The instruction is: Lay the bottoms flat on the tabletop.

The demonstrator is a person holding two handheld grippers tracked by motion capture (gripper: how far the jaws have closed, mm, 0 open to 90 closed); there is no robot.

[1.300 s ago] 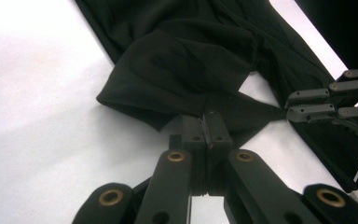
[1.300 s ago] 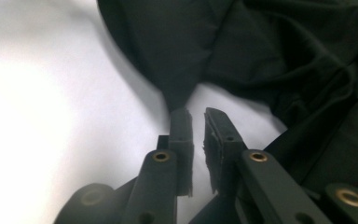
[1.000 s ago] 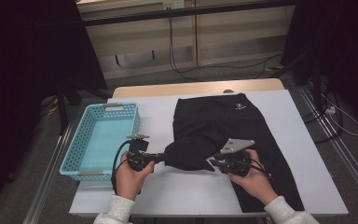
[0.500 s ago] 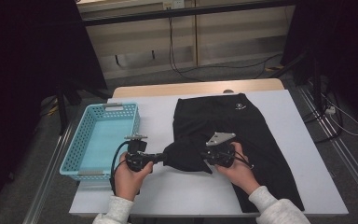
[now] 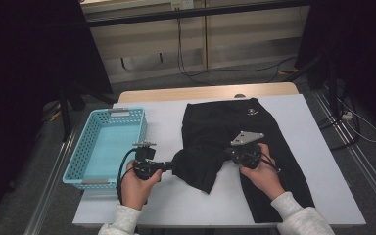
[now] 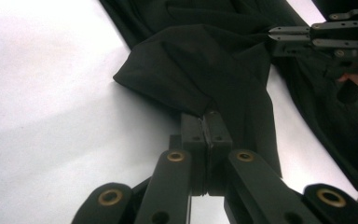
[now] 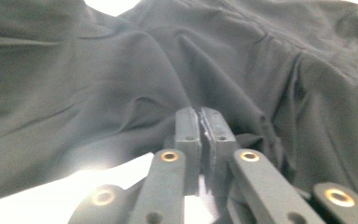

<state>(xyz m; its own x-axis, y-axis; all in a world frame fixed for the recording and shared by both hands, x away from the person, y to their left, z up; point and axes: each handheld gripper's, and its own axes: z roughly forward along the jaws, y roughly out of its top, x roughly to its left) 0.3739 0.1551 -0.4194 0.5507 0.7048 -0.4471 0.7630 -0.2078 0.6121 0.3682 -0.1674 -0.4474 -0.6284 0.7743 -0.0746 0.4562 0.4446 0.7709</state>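
Observation:
A black garment (image 5: 225, 122) lies spread on the white table (image 5: 318, 161), with its near left part lifted into a bunched fold between the two grippers. My left gripper (image 5: 174, 166) is shut on the fold's left corner; the left gripper view shows its jaws pressed together on the cloth (image 6: 200, 60) at the tips (image 6: 206, 116). My right gripper (image 5: 225, 154) grips the fold from the right; the left gripper view shows it too (image 6: 275, 39). Its jaws have just been closing and now pinch the fabric (image 7: 98, 79) between the pads (image 7: 200, 112).
A light blue mesh basket (image 5: 73, 161) stands empty at the table's left, just beyond the left hand. Cables trail on the floor past the table's far and right edges. Bare white tabletop lies near the front edge.
The right gripper first swung left toward the left gripper, then drew back right and slightly farther away. The fold between the grippers changed shape. The left gripper stayed put.

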